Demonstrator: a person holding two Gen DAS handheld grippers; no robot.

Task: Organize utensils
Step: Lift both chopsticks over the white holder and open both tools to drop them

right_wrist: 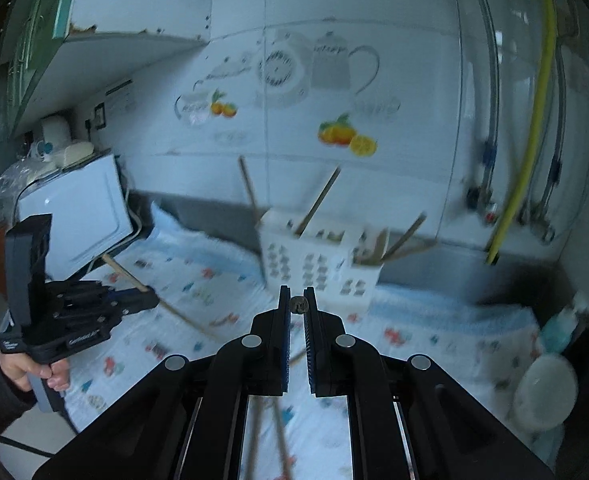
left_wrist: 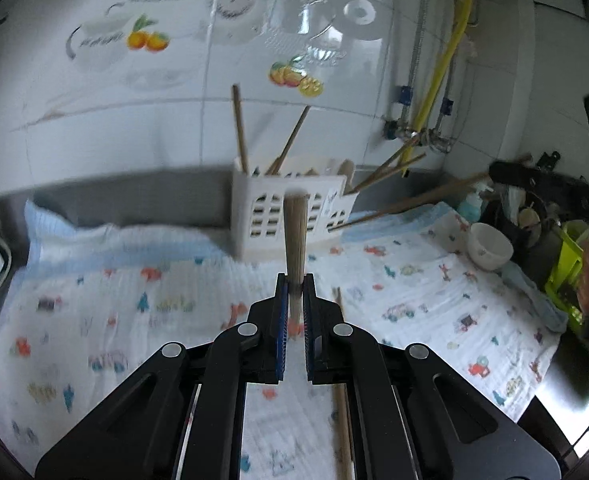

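Between both grippers' fingers [left_wrist: 281, 300]: chopsticks [left_wrist: 295, 236]

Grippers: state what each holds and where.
Left gripper clamps a chopstick partway along, not at an end. Right gripper clamps another chopstick; which part, unclear.

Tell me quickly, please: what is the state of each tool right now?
Left tool: closed on a chopstick.
Right tool: closed on a chopstick, seen end-on.
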